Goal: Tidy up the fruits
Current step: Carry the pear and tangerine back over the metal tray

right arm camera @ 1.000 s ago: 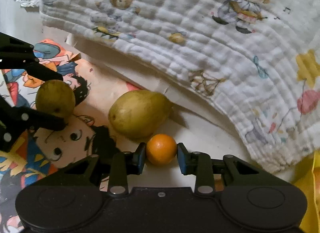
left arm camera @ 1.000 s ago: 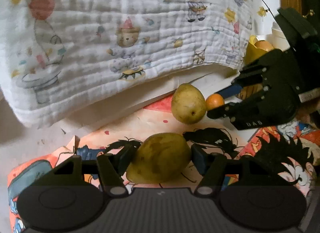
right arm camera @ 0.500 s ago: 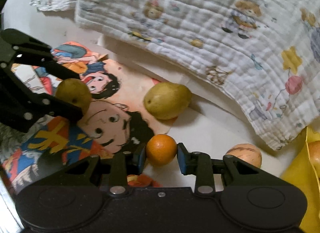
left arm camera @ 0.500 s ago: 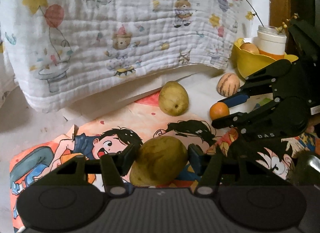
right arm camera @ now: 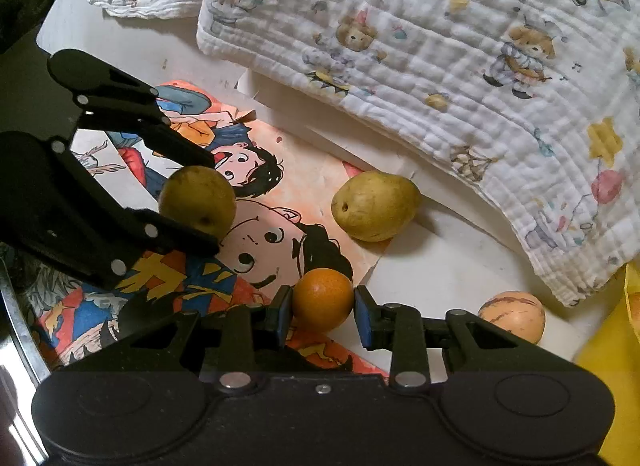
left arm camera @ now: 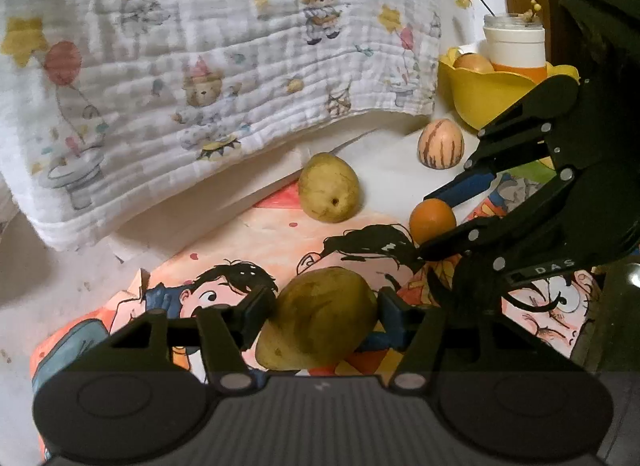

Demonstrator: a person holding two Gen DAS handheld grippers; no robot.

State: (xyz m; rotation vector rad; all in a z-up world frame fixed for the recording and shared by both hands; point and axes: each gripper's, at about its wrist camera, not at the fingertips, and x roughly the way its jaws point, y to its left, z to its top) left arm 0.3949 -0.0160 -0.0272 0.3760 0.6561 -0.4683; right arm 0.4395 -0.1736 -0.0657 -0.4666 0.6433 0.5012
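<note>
My left gripper is shut on a yellow-green pear and holds it above a cartoon poster. The same pear shows in the right wrist view. My right gripper is shut on a small orange, also seen in the left wrist view. A second pear lies on the surface by the blanket edge, also in the right wrist view. A striped tan fruit lies further right, near a yellow bowl.
A white printed blanket lies folded along the back. The yellow bowl holds a fruit and a white jar stands behind it. A metal rim shows at the lower left of the right wrist view.
Both grippers have pulled back and risen with their fruits still held. The blanket, bowl and striped fruit have come further into view.
</note>
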